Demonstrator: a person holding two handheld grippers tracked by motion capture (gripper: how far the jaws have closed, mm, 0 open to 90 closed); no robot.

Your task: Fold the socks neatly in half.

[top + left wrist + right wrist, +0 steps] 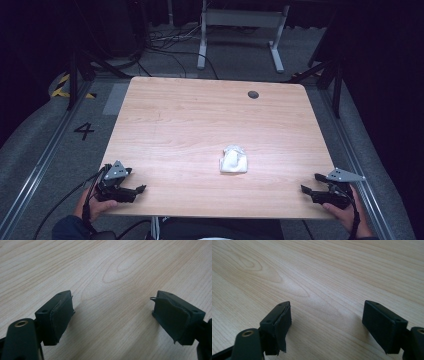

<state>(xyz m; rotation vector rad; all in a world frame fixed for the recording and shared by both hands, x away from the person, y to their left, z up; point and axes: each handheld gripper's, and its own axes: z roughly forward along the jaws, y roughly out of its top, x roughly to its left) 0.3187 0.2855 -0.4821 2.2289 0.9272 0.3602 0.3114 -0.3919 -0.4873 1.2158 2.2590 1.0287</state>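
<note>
From above, a light wooden tabletop [200, 125] carries a small white crumpled bundle [233, 160], perhaps cloth or a bag; what it is, or whether anything is inside it, is hard to make out. It lies a little right of centre towards the near edge, well apart from both grippers. The left gripper [136, 186] rests at the near left corner and the right gripper [311, 184] at the near right corner, each in a hand cut off by the bottom of the frame. A dark round spot [253, 94] sits near the far edge.

In the left gripper view, the fingers [58, 316] stand spread wide over bare wood, nothing between them.

In the right gripper view, the fingers [280, 321] are likewise spread apart over bare tabletop, gripping nothing
</note>
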